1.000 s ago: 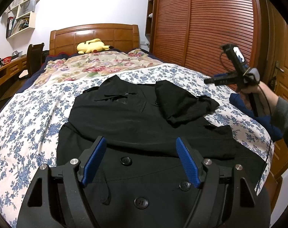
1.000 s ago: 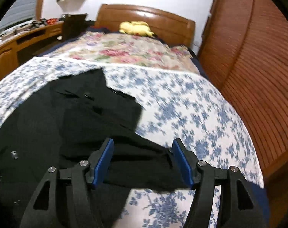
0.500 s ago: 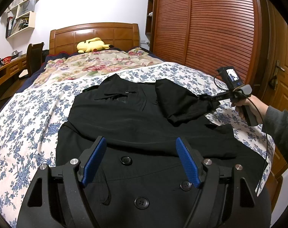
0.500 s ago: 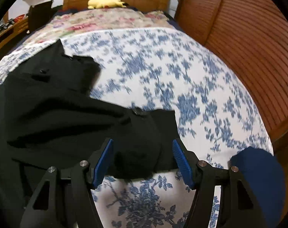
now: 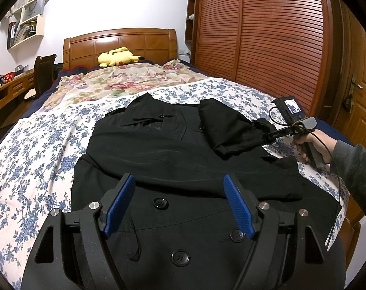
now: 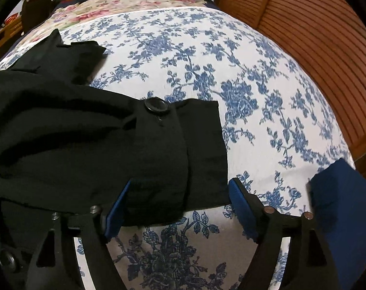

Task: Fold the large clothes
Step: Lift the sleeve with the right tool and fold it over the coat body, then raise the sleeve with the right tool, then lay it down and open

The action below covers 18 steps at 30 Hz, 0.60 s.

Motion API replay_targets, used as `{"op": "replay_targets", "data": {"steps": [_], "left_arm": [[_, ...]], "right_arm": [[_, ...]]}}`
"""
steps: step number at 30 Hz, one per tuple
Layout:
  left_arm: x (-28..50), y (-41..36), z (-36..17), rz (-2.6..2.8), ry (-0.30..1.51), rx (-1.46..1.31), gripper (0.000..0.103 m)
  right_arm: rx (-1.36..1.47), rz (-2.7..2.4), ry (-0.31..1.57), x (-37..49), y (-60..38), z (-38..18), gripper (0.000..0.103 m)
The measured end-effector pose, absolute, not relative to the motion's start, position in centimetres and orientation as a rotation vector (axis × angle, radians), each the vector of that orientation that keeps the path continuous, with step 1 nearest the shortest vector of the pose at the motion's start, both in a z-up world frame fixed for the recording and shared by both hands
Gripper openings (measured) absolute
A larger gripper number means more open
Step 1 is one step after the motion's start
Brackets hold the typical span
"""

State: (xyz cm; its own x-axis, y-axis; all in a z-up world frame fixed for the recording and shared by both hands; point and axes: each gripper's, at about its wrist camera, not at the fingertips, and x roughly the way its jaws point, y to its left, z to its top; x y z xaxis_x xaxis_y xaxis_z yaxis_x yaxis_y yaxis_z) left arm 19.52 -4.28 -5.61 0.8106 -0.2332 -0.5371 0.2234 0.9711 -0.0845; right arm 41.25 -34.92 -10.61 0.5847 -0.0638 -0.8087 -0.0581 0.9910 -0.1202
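Black coat (image 5: 183, 159) sleeve cuff (image 6: 183, 159) lies between right gripper's (image 6: 180, 207) opening jaws.

Around you, itemised: one white painted wall (image 5: 115, 4) behind a panelled orange-brown wooden headboard (image 5: 120, 46). One bed covered by a white sheet with blue flower print (image 5: 33, 145), with a cream quilt with pink roses (image 5: 125, 82) at the head end. One yellow plush toy (image 5: 117, 56) lying against the headboard. One slatted reddish-brown wooden wardrobe (image 5: 267, 36) on your right. White wall shelves holding books (image 5: 25, 26) upper left; a dark wooden chair (image 5: 44, 72) beside a wooden desk (image 5: 6, 91). One panelled wooden door with a metal handle (image 5: 356, 87) far right.
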Motion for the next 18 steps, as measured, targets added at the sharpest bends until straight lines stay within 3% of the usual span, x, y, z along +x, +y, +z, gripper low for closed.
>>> {"op": "replay_targets", "data": {"steps": [3, 6, 8, 18], "left_arm": [[19.5, -4.2, -5.6, -0.244, 0.575, -0.018, 0.077], [19.4, -4.2, -5.6, -0.244, 0.572, -0.017, 0.077], [19.5, -4.2, -5.5, -0.242, 0.571, -0.018, 0.077], [18.7, -3.1, -5.2, -0.235, 0.550, -0.016, 0.077]], "right_arm": [[-0.071, 0.015, 0.943, 41.1, -35.5, -10.7, 0.078], [-0.088, 0.089, 0.940, 40.5, -34.8, -10.5, 0.034], [-0.158, 0.099, 0.931, 39.7, -33.6, -10.2, 0.016], [-0.254, 0.104, 0.703, 33.3, -31.5, -2.0, 0.012]]}}
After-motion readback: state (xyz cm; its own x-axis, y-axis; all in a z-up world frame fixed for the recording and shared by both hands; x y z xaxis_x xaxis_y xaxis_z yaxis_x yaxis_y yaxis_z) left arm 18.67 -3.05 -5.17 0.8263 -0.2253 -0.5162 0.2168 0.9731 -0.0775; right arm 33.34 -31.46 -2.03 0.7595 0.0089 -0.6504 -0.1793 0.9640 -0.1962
